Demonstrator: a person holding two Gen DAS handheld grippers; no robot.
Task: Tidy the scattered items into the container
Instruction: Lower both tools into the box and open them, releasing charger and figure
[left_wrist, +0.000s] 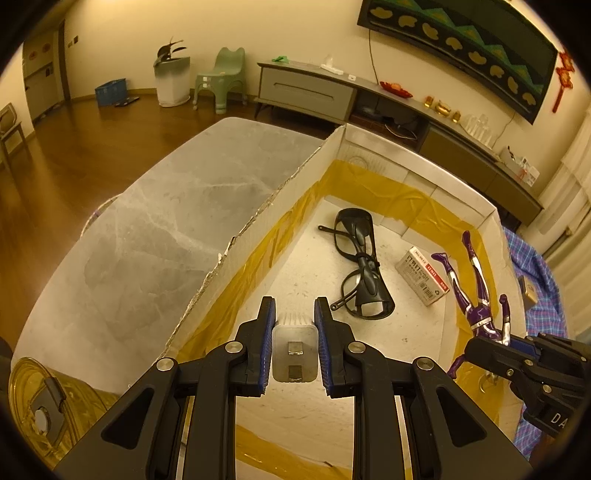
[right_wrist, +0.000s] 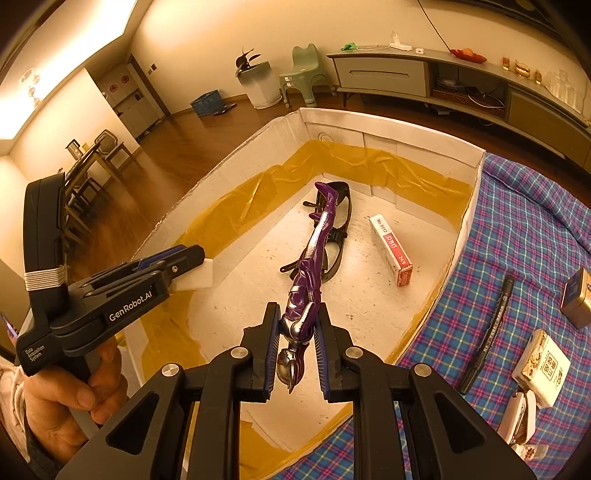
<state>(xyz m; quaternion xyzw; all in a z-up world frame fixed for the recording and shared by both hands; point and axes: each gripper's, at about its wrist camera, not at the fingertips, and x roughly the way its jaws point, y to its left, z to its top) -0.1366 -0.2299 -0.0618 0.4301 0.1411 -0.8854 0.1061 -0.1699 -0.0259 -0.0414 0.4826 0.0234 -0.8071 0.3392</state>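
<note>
A: Both grippers hang over the box (left_wrist: 369, 173), each loaded. Left gripper (left_wrist: 294, 321): its fingers (left_wrist: 267, 325) pinch a small white block (left_wrist: 294, 345) across its narrow sides. Right gripper (right_wrist: 295, 332): its fingers (right_wrist: 272, 332) pinch the purple figure (right_wrist: 314, 254) at the torso, head toward the camera, legs pointing out over the box floor.

B: Why hold it by the torso?

A: Likely the thickest part; the limbs look thin and would slip or twist. Both grippers tilt downward, so a release should drop each item inside the walls.

B: What is already in?

A: Glasses (left_wrist: 360, 266) and a staple box (left_wrist: 421, 275) lie on the box floor, apart from each other.

B: And left out?

A: On the plaid cloth (right_wrist: 517, 221) beside the box: a pen (right_wrist: 487, 332), a carton (right_wrist: 543, 365), a small tin (right_wrist: 578, 299). Task judged about half done.
</note>
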